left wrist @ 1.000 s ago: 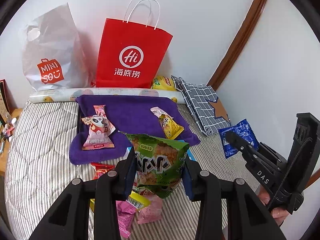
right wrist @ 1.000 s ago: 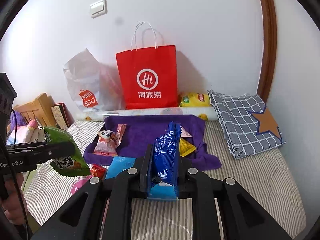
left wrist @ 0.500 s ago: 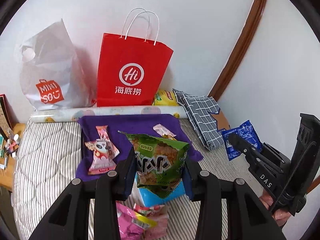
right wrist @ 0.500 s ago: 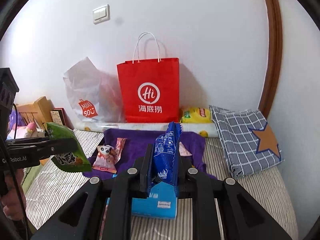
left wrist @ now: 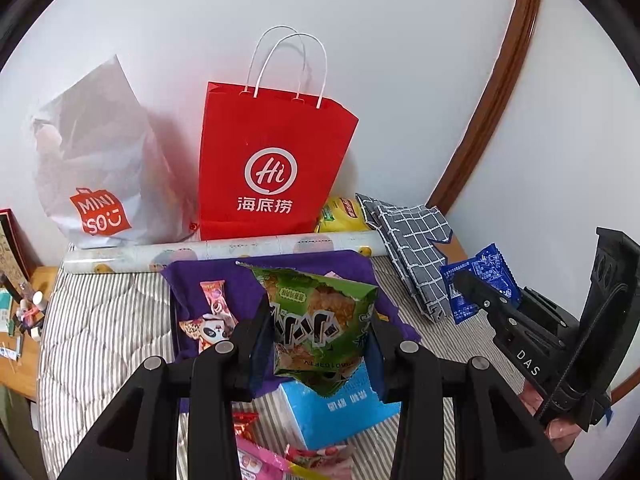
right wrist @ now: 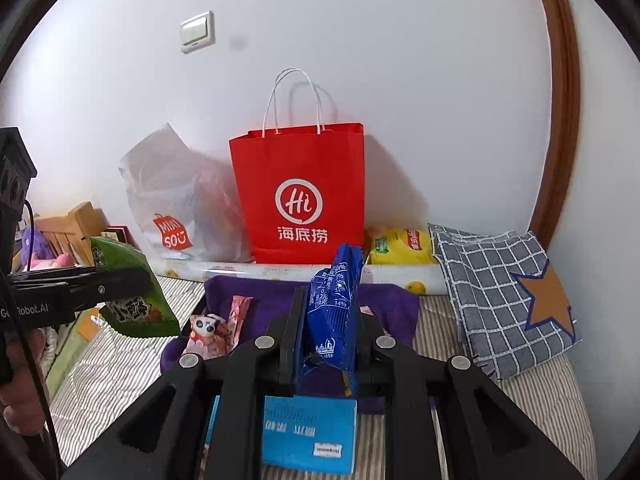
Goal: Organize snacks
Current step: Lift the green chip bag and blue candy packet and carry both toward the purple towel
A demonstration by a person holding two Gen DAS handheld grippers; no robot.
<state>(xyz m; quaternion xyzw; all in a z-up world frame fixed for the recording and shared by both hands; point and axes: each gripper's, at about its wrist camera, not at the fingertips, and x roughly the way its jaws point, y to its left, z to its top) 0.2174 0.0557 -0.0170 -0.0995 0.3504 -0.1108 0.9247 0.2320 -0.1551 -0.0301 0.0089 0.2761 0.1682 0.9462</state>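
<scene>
Holding two snack packets up above the striped bed (left wrist: 104, 320). Left gripper (left wrist: 318, 340) pinching the green packet (left wrist: 320, 320) across its middle, the puffy body bulging out between the pads. Right gripper (right wrist: 326, 332) pressed nearly together on the thin blue packet (right wrist: 334, 312), standing edge-on between the jaws. Both probably handling light, crinkly and slippery, contents maybe crushing easily; gripping on the flat sealed edge seeming safer. Red paper bag (left wrist: 276, 164) standing straight ahead of both tools, purple cloth (left wrist: 320, 264) below.
</scene>
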